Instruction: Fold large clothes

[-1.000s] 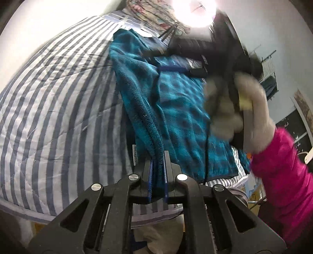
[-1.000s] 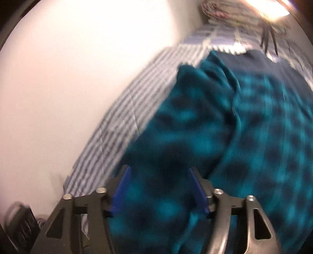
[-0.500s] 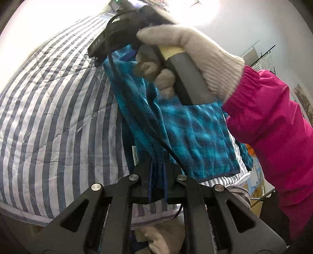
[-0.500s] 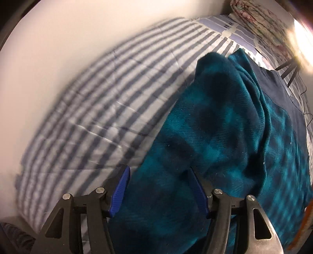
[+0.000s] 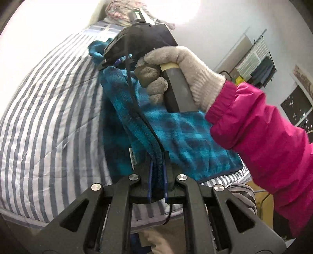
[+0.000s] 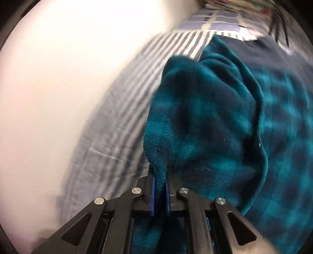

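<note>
A teal and dark-blue plaid fleece garment (image 5: 187, 136) lies on a striped bed. My left gripper (image 5: 158, 172) is shut on a folded edge of the garment near the bed's front edge. My right gripper (image 6: 160, 179) is shut on another fold of the same garment (image 6: 205, 121), farther up the bed. In the left wrist view the right gripper (image 5: 109, 60) is seen from behind, held by a gloved hand (image 5: 182, 68) in a pink sleeve, over the garment's far part.
The bed has a blue-and-white striped quilt (image 5: 49, 117) that also shows in the right wrist view (image 6: 121, 125). A white wall (image 6: 58, 78) runs along its left side. A patterned pillow (image 5: 119, 7) lies at the head. A drying rack (image 5: 260, 60) stands at the right.
My right gripper was open around the fleece and has now shut on a fold of it. The left gripper has kept its hold on the garment's edge.
</note>
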`<state>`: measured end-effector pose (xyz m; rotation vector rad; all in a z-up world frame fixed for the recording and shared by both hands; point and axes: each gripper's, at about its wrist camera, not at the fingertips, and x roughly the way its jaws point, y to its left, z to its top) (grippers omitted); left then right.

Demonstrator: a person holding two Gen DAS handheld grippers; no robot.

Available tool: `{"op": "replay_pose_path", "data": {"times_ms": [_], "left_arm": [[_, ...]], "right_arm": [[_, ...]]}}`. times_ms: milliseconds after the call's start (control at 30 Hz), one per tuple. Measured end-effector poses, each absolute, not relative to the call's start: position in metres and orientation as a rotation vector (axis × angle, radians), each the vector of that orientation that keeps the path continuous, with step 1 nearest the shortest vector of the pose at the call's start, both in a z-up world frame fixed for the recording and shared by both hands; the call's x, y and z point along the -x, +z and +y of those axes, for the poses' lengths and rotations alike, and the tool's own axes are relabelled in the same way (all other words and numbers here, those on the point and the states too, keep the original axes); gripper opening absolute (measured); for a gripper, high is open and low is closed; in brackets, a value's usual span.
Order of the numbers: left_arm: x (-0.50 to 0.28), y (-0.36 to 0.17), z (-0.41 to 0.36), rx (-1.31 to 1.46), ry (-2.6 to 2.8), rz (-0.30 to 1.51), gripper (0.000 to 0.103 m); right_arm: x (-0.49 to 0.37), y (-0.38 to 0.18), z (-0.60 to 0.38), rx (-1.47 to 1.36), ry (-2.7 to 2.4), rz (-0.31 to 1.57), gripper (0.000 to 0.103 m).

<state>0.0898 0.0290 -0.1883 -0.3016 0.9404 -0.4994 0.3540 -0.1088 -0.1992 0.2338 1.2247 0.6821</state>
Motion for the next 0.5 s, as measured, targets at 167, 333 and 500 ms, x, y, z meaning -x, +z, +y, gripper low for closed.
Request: {"op": "replay_pose_path", "data": {"times_ms": [167,333,500], "left_arm": [[-0.091,-0.178,-0.003,0.217,-0.522,0.923,0.005],[-0.096,-0.182,-0.036,0.164,-0.557,0.947,0.005],[-0.100,-0.194,-0.071,0.090,-0.586,0.996,0.005]], "right_arm": [[-0.358,-0.194,-0.183,-0.517,0.723,1.126,0.005],[-0.350,-0.217,-0.268,-0.768,0.703,1.028,0.005],[-0.333,-0.262,-0.321,-0.911,0.559,1.084,0.005]]}}
